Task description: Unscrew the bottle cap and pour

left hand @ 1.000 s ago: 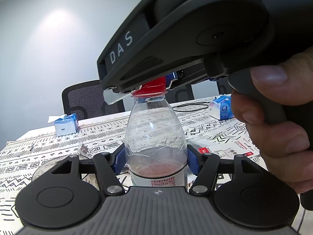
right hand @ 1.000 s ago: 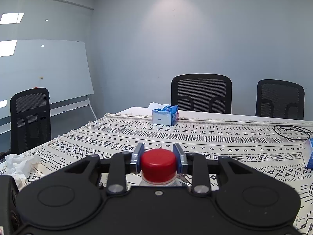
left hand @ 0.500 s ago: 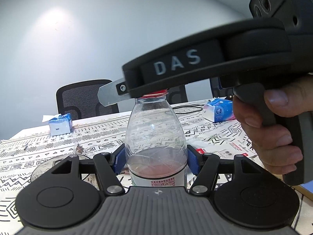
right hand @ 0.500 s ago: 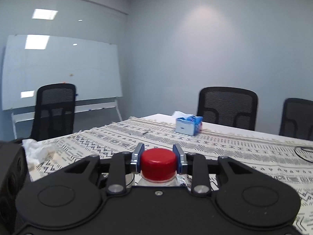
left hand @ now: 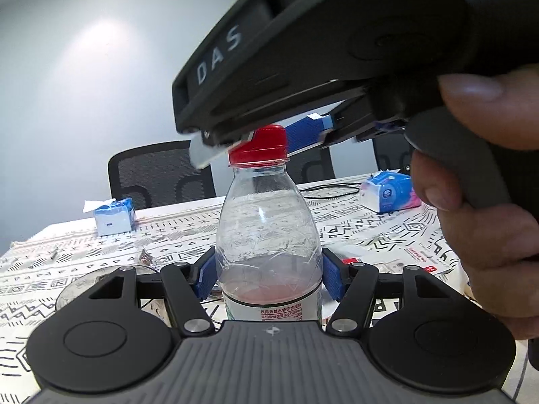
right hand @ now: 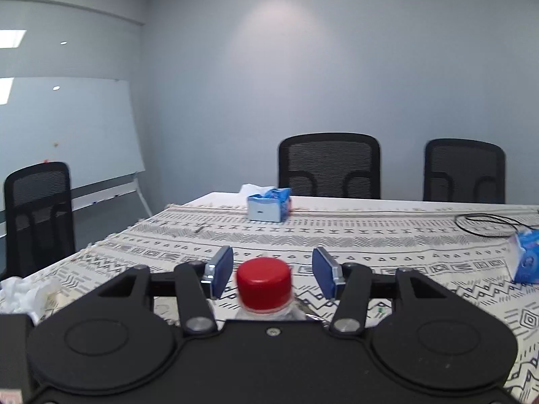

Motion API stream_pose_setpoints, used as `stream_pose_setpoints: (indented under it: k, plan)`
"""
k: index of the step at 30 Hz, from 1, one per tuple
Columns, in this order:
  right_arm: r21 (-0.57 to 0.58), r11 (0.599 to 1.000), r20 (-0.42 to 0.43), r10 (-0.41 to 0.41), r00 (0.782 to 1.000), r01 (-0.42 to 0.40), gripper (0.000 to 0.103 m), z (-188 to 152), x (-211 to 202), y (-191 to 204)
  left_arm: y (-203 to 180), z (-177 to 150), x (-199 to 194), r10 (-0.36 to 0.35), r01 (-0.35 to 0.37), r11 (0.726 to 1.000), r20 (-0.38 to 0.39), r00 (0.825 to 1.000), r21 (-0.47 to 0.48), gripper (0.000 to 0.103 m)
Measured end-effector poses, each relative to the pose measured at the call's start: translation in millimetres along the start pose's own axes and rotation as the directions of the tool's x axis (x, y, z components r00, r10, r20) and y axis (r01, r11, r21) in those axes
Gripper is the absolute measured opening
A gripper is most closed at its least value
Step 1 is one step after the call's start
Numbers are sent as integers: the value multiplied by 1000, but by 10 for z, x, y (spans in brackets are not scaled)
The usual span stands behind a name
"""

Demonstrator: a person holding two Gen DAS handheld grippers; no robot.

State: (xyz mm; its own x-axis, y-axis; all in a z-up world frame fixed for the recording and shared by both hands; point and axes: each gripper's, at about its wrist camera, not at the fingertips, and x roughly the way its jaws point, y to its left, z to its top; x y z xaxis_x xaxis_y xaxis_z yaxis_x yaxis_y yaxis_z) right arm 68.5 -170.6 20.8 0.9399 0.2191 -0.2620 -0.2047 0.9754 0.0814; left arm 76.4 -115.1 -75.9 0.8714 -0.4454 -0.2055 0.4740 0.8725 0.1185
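Observation:
A clear plastic bottle (left hand: 267, 235) with a little pinkish liquid stands upright on the patterned tablecloth. My left gripper (left hand: 268, 281) is shut on the bottle's lower body. The red cap (left hand: 259, 149) sits on the neck. My right gripper (right hand: 273, 274) is open; its blue pads (right hand: 222, 271) stand apart on either side of the red cap (right hand: 263, 284) without touching it. In the left wrist view the right gripper (left hand: 261, 141) hangs over the cap from the right.
A glass dish (left hand: 79, 291) lies left of the bottle. Blue tissue packs (left hand: 113, 219) (left hand: 390, 192) sit on the tablecloth (right hand: 387, 242), with a black cable (right hand: 488, 224) at the far right. Crumpled tissue (right hand: 20, 294) lies at the left. Black chairs (right hand: 330, 165) line the far edge.
My right gripper has opened and let go of the red cap, and it has swung back to the right. My left gripper still holds the bottle in place.

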Motion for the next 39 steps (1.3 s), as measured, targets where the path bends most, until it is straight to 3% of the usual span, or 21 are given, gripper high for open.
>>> stream_pose_setpoints:
  k: [1,10,12,16,20,22,26,30,35,37,39]
  plan:
    - [-2,1000,-4,10,1000,-10,34,-4,7,-1,1,4,3,0,0,1000,-1,1000,-4,59]
    - [-33,999,3,41,999,-41,34,-48,31,19,-82,-162,-111,-2,2,1000,6,1000,2,59]
    - [-73,992,10,105,994,-104,34,-60,30,-52,-86,-176,-152,-6,6,1000,9,1000,8,59]
    - [-88,959,24,274,961,-271,34,-72,63,-315,-128,-201,-246,-13,13,1000,12,1000,15,59]
    - [-103,939,35,333,942,-328,34,-74,68,-382,-159,-230,-353,-20,20,1000,13,1000,9,59]
    - [-93,944,32,320,947,-316,34,-59,71,-354,-187,-237,-389,-14,14,1000,13,1000,7,59]
    - [-13,985,21,175,984,-175,42,-29,28,-194,-167,-225,-414,-9,10,1000,12,1000,-19,59]
    - [31,996,5,81,997,-81,45,-31,34,-108,-216,-218,-485,-2,2,1000,13,1000,-31,59]
    - [60,997,0,55,998,-55,46,-57,42,-126,-246,-176,-468,0,0,999,11,1000,-33,59]
    - [41,997,2,69,998,-69,35,-79,41,-128,-221,-151,-426,-3,3,999,10,1000,-39,59]
    - [10,996,4,86,996,-86,35,-103,42,-120,-225,-139,-409,-1,1,999,9,1000,-34,59]
